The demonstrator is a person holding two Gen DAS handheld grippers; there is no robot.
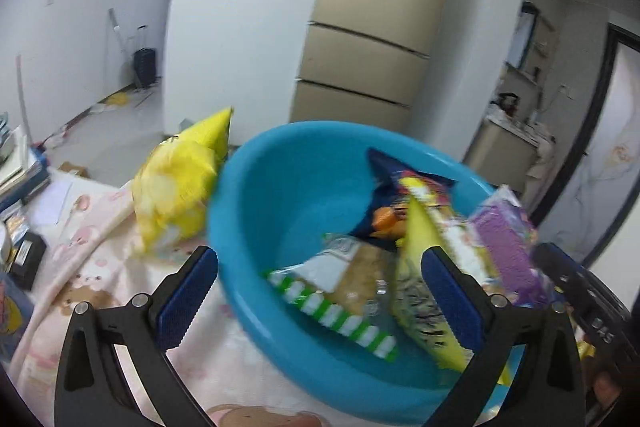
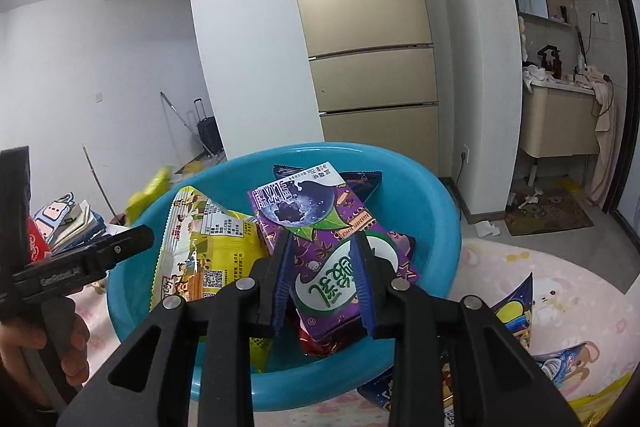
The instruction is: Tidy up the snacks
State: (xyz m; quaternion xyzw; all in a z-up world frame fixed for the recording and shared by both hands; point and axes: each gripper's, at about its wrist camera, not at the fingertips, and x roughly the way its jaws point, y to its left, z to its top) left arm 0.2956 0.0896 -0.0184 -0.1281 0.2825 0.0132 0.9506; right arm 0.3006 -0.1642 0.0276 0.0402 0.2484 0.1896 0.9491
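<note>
Basin [image 2: 424, 195] on the cloth-covered table [image 1: 100, 227], fridge [image 2: 360, 27] behind. Inside it, several snack packets; box [image 2: 320, 247] uppermost, between right gripper [image 2: 325, 255] fingers. Another bag [image 1: 180, 183] outside, against the basin's left wall.

Basin [image 2: 424, 195] as ref pt. Left-cam view smeared all over: print on packets inside basin unreadable, yellow bag [image 1: 176, 187] just beside its rim also soft. My right claw [image 2: 324, 267] covers lower part of purple pack [image 2: 316, 227]; red wrapper [image 2: 320, 343] under it mostly hidden. Packets [image 2: 516, 311] right of basin cut by my claw frame & pic edge. My hand [image 2: 40, 343] left of basin, partly out of shot.
</note>
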